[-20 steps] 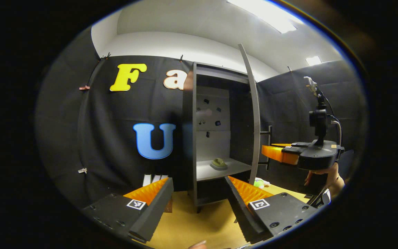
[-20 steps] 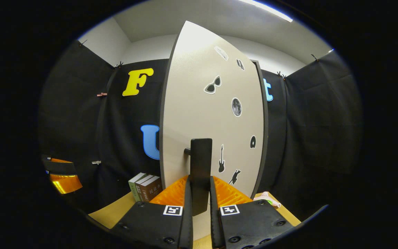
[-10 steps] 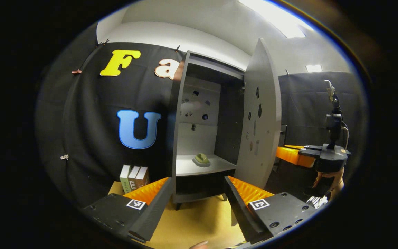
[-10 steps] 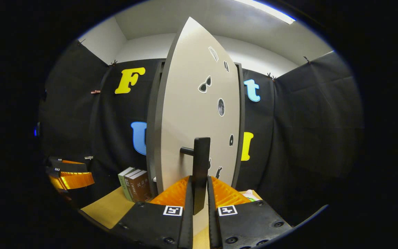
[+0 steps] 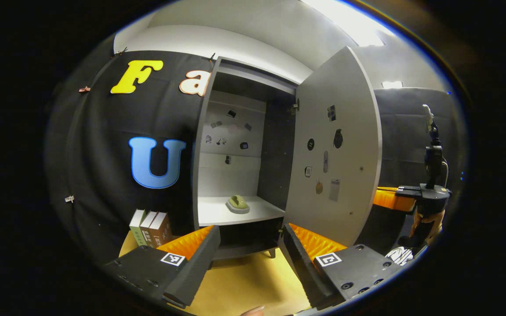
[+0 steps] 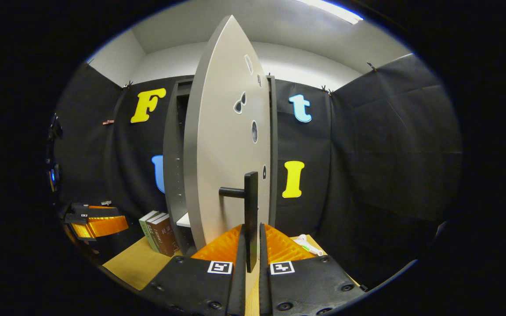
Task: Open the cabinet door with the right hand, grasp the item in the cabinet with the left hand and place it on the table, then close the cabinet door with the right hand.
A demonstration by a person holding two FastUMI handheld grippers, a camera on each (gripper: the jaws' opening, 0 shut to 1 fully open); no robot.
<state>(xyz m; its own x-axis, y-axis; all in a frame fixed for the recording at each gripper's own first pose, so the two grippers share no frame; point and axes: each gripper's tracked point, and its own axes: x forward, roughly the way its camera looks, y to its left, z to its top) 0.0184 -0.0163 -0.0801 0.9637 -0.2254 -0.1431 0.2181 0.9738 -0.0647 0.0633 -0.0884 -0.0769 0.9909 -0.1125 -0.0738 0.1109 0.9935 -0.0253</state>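
At cabinet door [image 6: 218, 145] | right gripper [image 6: 251, 245] jaws clamp handle [image 6: 250, 215] | left gripper [image 5: 248, 245] jaws wide, empty

Black cloth [image 6: 393, 145] is hanging as the booth's wall ahead of the right claw and to its right — small clips are pinning it along the top, where a white wall [image 6: 305, 57] is rising to the ceiling. A ceiling light [image 5: 349, 26] is glowing above and to the right of the left claw. A tan table [image 5: 244, 285] is stretching out beneath the left claw, and a few books [image 5: 149, 226] are standing upright on it, ahead and to the left, against the cloth.
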